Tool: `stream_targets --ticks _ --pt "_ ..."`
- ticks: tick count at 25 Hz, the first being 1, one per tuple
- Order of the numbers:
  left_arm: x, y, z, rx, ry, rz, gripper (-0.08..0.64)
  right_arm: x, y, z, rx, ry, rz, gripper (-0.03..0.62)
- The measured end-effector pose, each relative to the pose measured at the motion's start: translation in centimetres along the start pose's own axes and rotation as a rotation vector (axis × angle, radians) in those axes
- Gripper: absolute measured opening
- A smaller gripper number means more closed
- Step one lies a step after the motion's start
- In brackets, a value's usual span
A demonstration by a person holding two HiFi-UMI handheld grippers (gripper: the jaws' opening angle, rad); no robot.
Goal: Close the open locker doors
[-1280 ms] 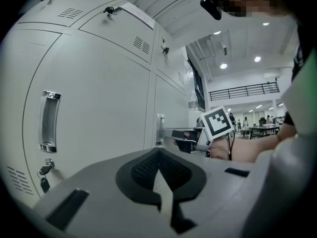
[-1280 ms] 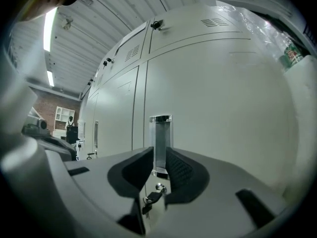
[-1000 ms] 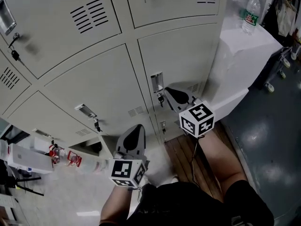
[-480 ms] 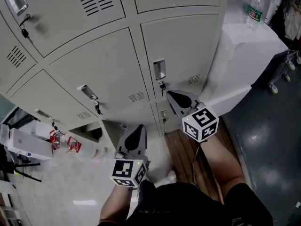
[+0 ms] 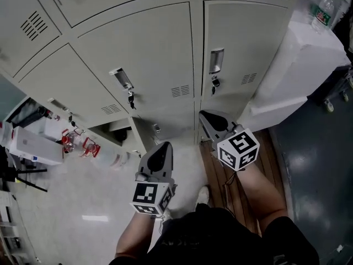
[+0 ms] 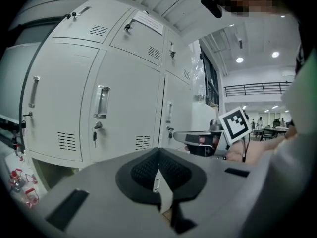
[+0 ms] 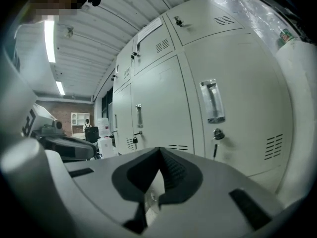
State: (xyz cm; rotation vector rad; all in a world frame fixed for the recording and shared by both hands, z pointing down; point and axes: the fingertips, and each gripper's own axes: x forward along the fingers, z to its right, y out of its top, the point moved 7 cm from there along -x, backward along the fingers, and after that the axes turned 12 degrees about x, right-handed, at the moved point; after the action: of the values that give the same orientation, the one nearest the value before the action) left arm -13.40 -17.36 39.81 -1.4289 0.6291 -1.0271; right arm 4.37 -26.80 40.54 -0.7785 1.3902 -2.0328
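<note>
Hardest to read is the bottom row. At 10 o'clock from my left tool (image 5: 159, 150), a bottom compartment (image 5: 114, 127) shows a dark mouth. The pale panel (image 5: 144, 138) just beside it may be its door standing out edge-on, but I cannot tell for sure. The left gripper view cuts that opening off at its lower left edge. The other locker doors (image 5: 149, 54) in sight lie flush, with keys hanging under each handle (image 5: 216, 61). The top row runs out of frame at 12 o'clock.

Both tools are pinched fully together with nothing between the pads. The right tool (image 5: 211, 120) sits at 1 o'clock from the left one and points at the foot of the right-hand column.

A pale glossy floor (image 5: 71, 208) lies at 8 o'clock, a wooden strip (image 5: 220, 173) runs under my right forearm, and darker flooring (image 5: 314, 164) spreads at 4 o'clock. A white block (image 5: 300, 59) stands against the end of the lockers at 2 o'clock, with a blurred bottle (image 5: 322, 12) on top. Red-trimmed clutter (image 5: 77, 142) and a white box (image 5: 33, 148) sit at 9 o'clock, too small to name.

Since a second ago the lockers have slid up and to the right in the head view. The right tool's tip was then near that handle, and now the handle stands well above it at 12 o'clock. Both tools stayed closed throughout.
</note>
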Motion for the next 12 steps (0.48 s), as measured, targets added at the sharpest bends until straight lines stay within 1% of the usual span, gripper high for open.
stream_targets --ticks 5,12 --pt "-4.1 -1.6 -3.2 0.002 0.028 -0.024 0.005 1.9 -3.2 -4.8 0.026 0.027 -0.05 0.0" --pt "-9.4 -4.5 -7.6 -0.007 0.059 -0.041 0.005 3.4 -7.3 -10.9 0.059 0.024 -0.099 0.0"
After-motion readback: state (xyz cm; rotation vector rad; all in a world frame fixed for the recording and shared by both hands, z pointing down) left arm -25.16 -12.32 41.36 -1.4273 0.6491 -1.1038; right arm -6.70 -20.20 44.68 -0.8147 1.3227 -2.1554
